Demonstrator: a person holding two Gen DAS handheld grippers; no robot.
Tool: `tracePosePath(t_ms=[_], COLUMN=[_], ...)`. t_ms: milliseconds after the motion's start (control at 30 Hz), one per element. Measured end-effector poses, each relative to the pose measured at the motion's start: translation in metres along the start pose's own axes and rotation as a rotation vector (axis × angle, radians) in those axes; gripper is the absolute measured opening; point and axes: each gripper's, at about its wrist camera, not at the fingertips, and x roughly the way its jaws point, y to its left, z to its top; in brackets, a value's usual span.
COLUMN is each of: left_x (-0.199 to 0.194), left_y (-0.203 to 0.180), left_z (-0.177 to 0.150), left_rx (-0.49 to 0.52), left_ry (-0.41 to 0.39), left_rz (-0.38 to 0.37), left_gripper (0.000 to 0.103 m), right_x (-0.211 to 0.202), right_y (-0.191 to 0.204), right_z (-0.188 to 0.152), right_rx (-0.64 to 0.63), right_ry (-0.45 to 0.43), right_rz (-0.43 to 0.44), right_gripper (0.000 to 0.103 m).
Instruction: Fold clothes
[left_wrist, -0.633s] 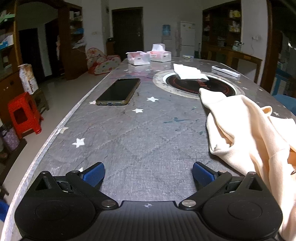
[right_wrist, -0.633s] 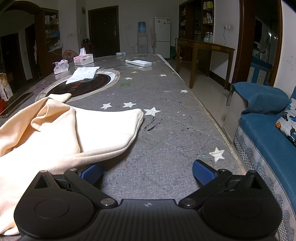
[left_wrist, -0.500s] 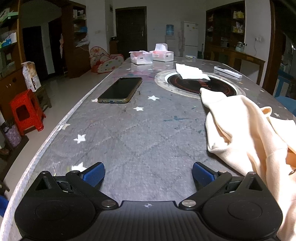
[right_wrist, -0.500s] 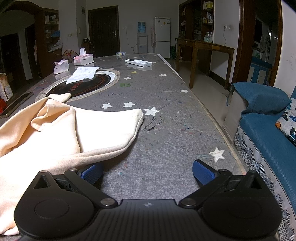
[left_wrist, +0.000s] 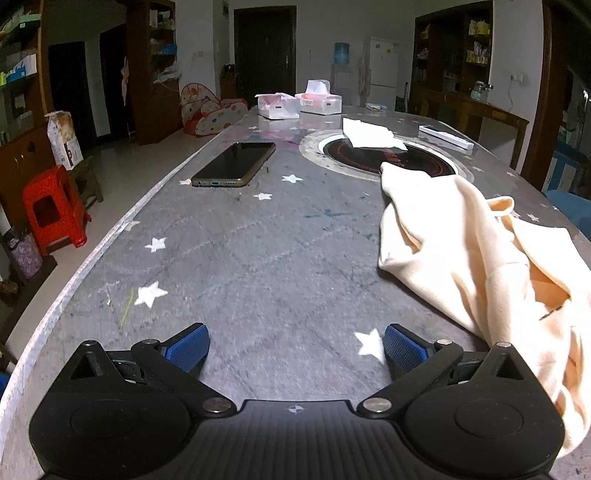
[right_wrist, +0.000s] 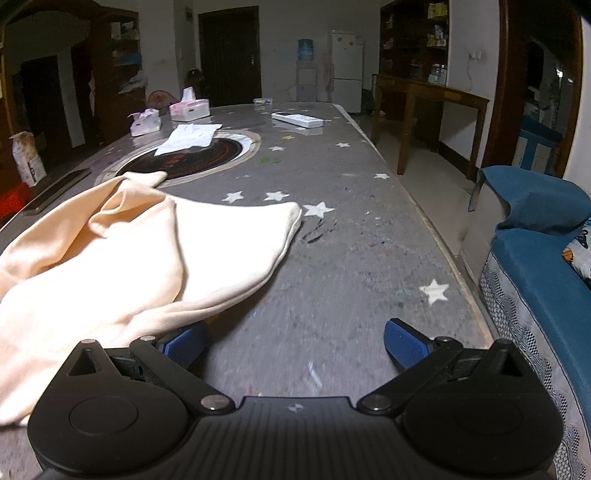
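A cream garment (left_wrist: 469, 243) lies crumpled on the grey star-patterned table (left_wrist: 258, 258), at the right of the left wrist view. In the right wrist view the garment (right_wrist: 122, 258) fills the left side. My left gripper (left_wrist: 295, 349) is open and empty over bare table, left of the garment. My right gripper (right_wrist: 293, 345) is open and empty; its left finger (right_wrist: 183, 343) sits at the garment's near edge, which partly hides it.
A phone (left_wrist: 236, 164), two tissue boxes (left_wrist: 319, 101), a white cloth (left_wrist: 369, 133) on a round black inlay (left_wrist: 388, 162) and a remote (right_wrist: 297, 119) lie farther along the table. A blue sofa (right_wrist: 543, 266) stands right of the table, a red stool (left_wrist: 51, 210) on the left.
Both grippers have risen and pulled back a little, so more of the table shows in front of each. The garment has not moved. Both jaws stay open.
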Motion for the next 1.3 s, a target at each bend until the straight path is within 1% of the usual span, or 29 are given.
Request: tracePosePath(t_ms=[133,300,600,967,1300], left_x=[-0.004,-0.010,-0.024,-0.039,-0.046], left_y=[0.000,-0.001,-0.006,-0.014,-0.025], left_z=[0.000,-0.002,0.002,0.008,0.011], left_rx=[-0.026,-0.036,-0.048,-0.045,-0.030], left_ry=[0.019,0.030,0.002,-0.014,-0.001], left_rz=[-0.008,-0.008,-0.034,-0.063,-0.070], left_gripper=[0.103,0.103,0.103,0.103,0.103], right_x=[-0.012,-0.032,-0.063,-0.081,-0.085], right_y=[0.001,0.003,0.013,0.035,0.050], right_z=[-0.007,-0.014,-0.016,-0.017,-0.022], right_rx=[-0.015,-0.018,-0.029,-0.052,-0.082], right_ry=[-0.004,-0.033,-0.083,-0.111,-0.097], right_rz=[0.008,0.018,0.064,0.132,0.176], right_gripper=[0.103,0.103,0.103,0.103,0.103])
